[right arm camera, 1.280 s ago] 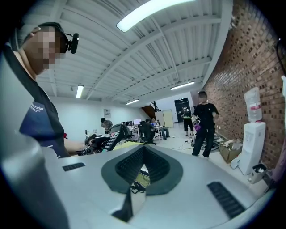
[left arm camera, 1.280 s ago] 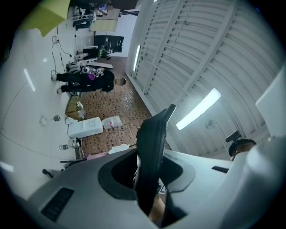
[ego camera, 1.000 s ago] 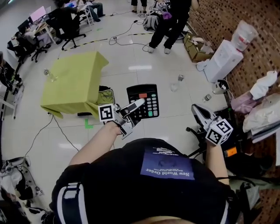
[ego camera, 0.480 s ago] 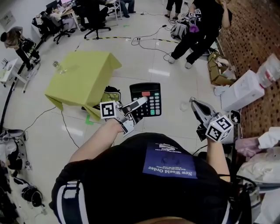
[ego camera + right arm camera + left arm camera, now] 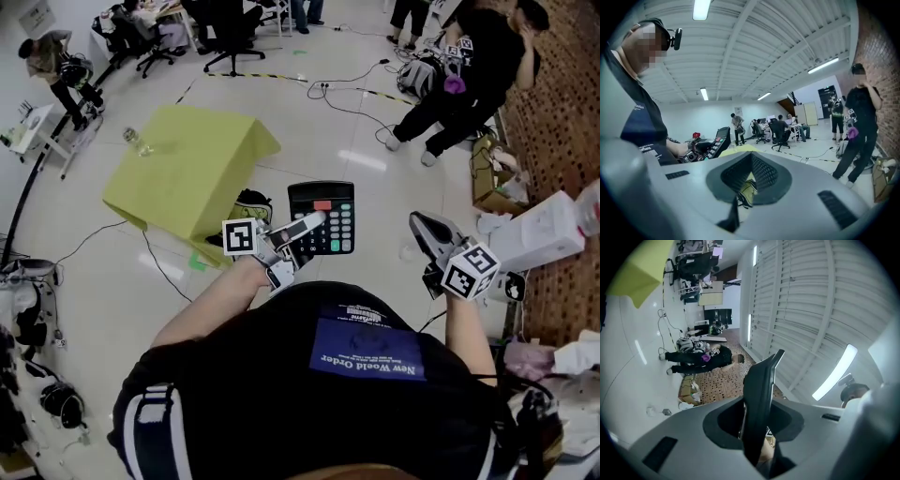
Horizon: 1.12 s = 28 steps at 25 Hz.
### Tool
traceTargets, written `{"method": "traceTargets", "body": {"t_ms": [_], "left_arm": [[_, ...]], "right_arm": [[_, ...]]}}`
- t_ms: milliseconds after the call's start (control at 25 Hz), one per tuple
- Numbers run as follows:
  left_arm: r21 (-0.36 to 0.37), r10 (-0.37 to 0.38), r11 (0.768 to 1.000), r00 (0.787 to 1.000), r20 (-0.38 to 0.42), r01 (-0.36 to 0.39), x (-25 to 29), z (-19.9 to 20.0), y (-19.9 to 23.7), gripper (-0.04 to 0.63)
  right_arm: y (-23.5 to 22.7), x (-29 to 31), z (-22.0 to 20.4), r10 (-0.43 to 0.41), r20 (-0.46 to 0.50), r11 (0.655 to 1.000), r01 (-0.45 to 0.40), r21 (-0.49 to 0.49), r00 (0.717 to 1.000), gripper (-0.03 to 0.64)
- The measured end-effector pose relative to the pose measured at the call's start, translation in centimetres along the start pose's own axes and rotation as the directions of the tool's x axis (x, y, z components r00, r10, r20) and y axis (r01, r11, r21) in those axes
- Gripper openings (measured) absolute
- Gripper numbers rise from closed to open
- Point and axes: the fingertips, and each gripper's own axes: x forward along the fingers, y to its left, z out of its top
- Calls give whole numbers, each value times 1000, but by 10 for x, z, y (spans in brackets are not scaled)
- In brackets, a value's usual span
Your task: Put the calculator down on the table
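In the head view my left gripper (image 5: 300, 228) is shut on the lower edge of a black calculator (image 5: 324, 216) and holds it in the air above the floor. The left gripper view has the calculator (image 5: 758, 399) edge-on, clamped between the jaws of the left gripper (image 5: 757, 437). The table, under a yellow-green cloth (image 5: 192, 164), stands ahead and to the left, apart from the calculator. Off to the right my right gripper (image 5: 424, 232) is shut with nothing in it. From the right gripper view, past the right gripper (image 5: 751, 161), the calculator (image 5: 717, 140) shows at the left.
A clear bottle (image 5: 136, 142) stands on the table's far left corner. A bag (image 5: 251, 204) lies at the table's near foot. Cables (image 5: 347, 98) cross the floor. A person in black (image 5: 464, 80), a cardboard box (image 5: 492, 183) and a white box (image 5: 548, 234) are on the right.
Both grippers have travelled across the room, and the yellow-green table now lies nearer and more to the middle of the head view. The calculator stays clamped in the left gripper.
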Motion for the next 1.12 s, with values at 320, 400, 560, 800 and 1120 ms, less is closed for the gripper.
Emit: {"method": "traceTargets", "body": {"t_ms": [320, 400, 560, 800, 1120], "left_arm": [[14, -27, 1000, 1000, -4, 27, -31, 155, 13, 124], [24, -8, 1000, 1000, 2, 8, -39, 180, 22, 124], [43, 26, 999, 998, 53, -29, -44, 215, 47, 124], [46, 83, 994, 972, 221, -95, -64, 295, 70, 124], [101, 158, 963, 823, 545, -252, -96, 360, 98, 124]], "right_arm": [[-32, 141, 57, -17, 30, 1000, 17, 6, 999, -12], [-41, 169, 62, -7, 35, 1000, 7, 15, 999, -14], [-53, 222, 57, 78, 4, 997, -78, 5, 997, -12], [-84, 341, 81, 273, -66, 961, -275, -15, 960, -14], [-108, 475, 92, 577, -155, 805, -590, -58, 802, -12]]}}
